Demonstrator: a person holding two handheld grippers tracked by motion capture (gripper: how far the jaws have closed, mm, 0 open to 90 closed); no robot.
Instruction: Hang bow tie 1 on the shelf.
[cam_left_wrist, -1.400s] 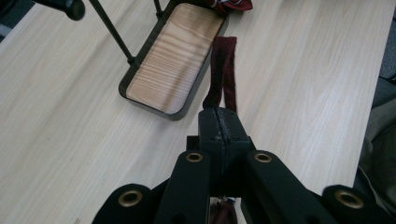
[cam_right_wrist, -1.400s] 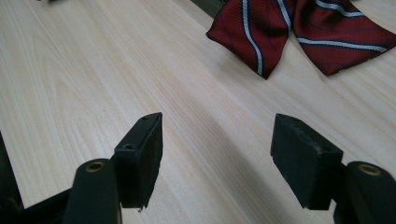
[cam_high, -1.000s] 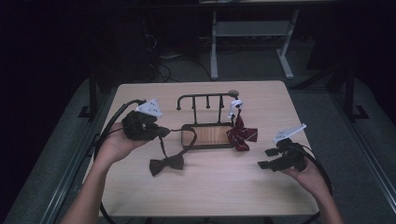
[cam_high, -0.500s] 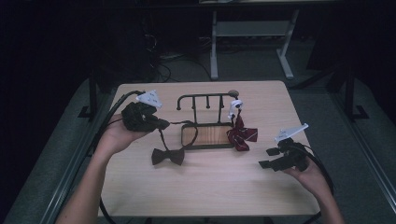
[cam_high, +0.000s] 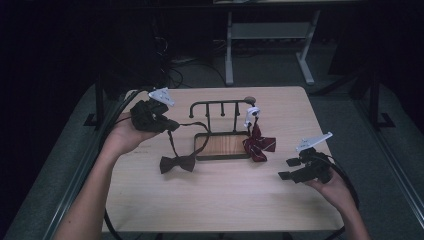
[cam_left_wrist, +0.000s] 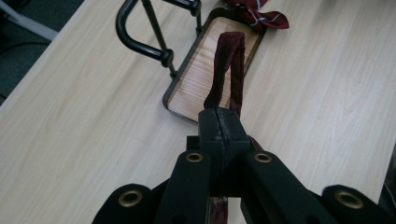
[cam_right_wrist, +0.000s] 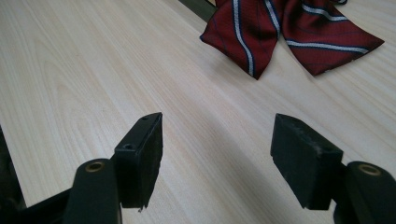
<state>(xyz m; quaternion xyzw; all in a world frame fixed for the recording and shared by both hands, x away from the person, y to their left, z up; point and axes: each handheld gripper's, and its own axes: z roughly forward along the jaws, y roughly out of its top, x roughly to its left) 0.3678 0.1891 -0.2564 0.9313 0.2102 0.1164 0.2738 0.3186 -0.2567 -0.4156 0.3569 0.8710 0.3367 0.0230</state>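
The left gripper (cam_high: 150, 116) is up over the left side of the desk (cam_high: 220, 200), its jaws pressed tight together on the strap (cam_left_wrist: 229, 70) of the dark bow tie (cam_high: 177, 163). In the left gripper view that maroon strap loops out from the closed jaws toward the wooden tray (cam_left_wrist: 205, 70) of the black metal rack (cam_high: 220, 107). From the high view, the strap runs down from the gripper to the bow itself, which lies on the desk just left of the tray's front corner.

Over on the right, the right gripper (cam_high: 305, 169) sits low near the desk's right edge, jaws spread wide with bare wood between them. Ahead of it, the right gripper view catches the red striped bow tie (cam_right_wrist: 289, 32) lying flat on the desk. In the high view that red tie rests against the tray's right end, below a white clip (cam_high: 252, 114) on the rack's rail. The two grippers are well apart.
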